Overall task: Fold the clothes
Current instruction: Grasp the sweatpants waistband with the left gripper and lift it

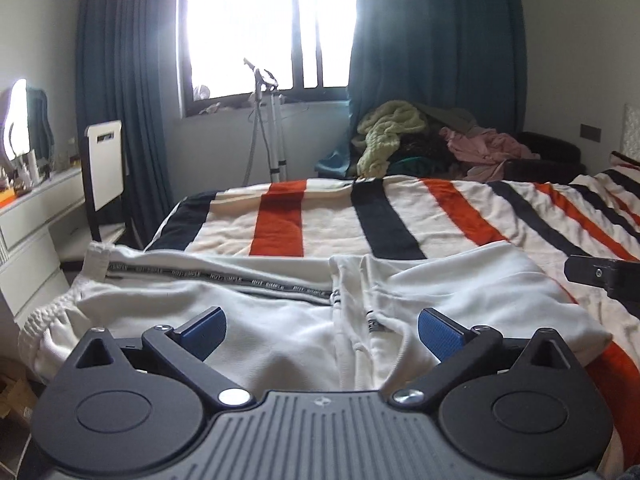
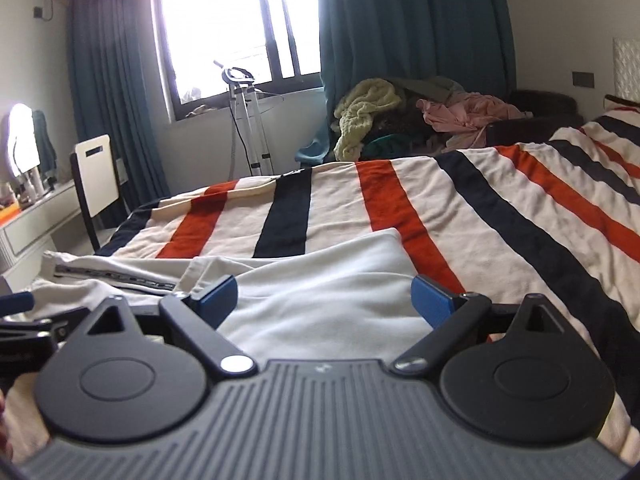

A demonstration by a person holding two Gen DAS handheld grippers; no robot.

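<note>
Both the left gripper (image 1: 322, 330) and right gripper (image 2: 324, 298) are wide open, holding nothing. White pants (image 1: 256, 320) lie just ahead; pinch both edges evenly.

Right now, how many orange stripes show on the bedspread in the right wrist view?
4. One orange stripe at the foot end, a broad one mid-bed, one toward the head, and a thin one farthest right. More may be hidden.

R gripper (image 2: 322, 300) wide open, low over white trousers (image 2: 332, 280). Trousers lie on striped blanket (image 2: 500, 208). L gripper (image 2: 24, 320) at left edge.
</note>
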